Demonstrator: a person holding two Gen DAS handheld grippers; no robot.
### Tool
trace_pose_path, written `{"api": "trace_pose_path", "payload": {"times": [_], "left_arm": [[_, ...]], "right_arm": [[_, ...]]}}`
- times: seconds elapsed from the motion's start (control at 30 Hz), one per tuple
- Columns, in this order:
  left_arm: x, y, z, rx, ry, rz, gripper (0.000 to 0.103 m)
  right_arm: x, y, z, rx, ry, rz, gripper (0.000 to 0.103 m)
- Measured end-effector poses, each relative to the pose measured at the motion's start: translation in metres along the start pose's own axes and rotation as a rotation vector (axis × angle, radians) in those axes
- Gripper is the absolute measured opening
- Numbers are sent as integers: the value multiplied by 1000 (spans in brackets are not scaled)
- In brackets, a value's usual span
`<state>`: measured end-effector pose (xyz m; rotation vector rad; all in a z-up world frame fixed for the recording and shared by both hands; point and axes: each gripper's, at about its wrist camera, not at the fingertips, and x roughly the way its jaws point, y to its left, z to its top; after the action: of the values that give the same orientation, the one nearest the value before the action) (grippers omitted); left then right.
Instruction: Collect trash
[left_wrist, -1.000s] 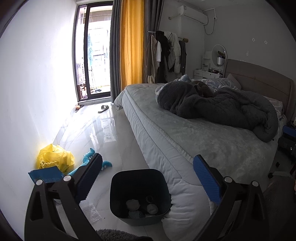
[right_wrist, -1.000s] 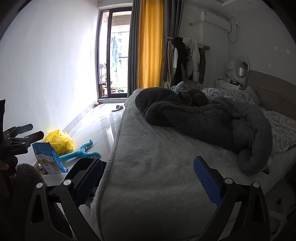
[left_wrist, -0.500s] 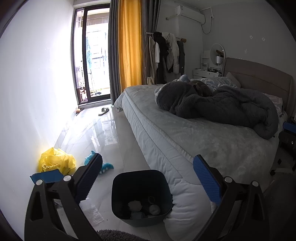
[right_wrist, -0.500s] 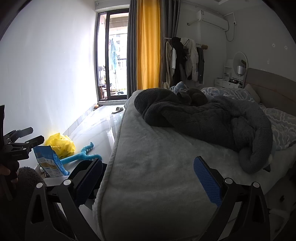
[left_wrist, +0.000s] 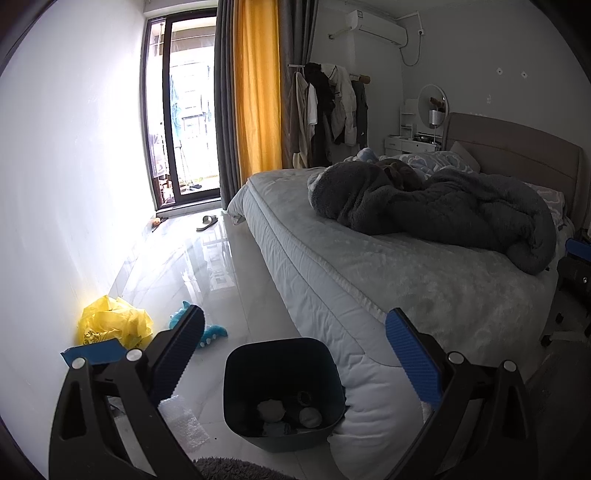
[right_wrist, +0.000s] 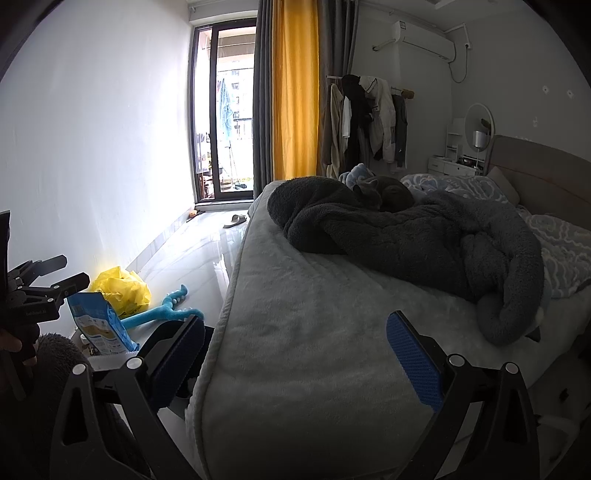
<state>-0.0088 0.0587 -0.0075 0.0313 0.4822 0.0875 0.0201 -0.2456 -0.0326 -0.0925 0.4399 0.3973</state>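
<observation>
Bin (left_wrist: 282, 387) on floor (left_wrist: 207, 266), touching mattress corner of bed (left_wrist: 369, 280), crumpled scraps inside. My left tongs (left_wrist: 293, 354) spread wide, empty, above bin. My right tongs (right_wrist: 295, 358) also spread wide, empty, over bed's foot end. Yellow bag (left_wrist: 114, 325), blue packet (right_wrist: 99, 323), bubble wrap (left_wrist: 181, 421) along wall edge of floor; blue toy (right_wrist: 162, 314) beside bag.
</observation>
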Motion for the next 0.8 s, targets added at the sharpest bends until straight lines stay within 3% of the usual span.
{"api": "trace_pose_path", "payload": {"times": [0.8], "left_arm": [[1, 0, -1, 0, 0, 0, 100]], "right_arm": [[0, 2, -1, 1, -1, -2, 100]]}}
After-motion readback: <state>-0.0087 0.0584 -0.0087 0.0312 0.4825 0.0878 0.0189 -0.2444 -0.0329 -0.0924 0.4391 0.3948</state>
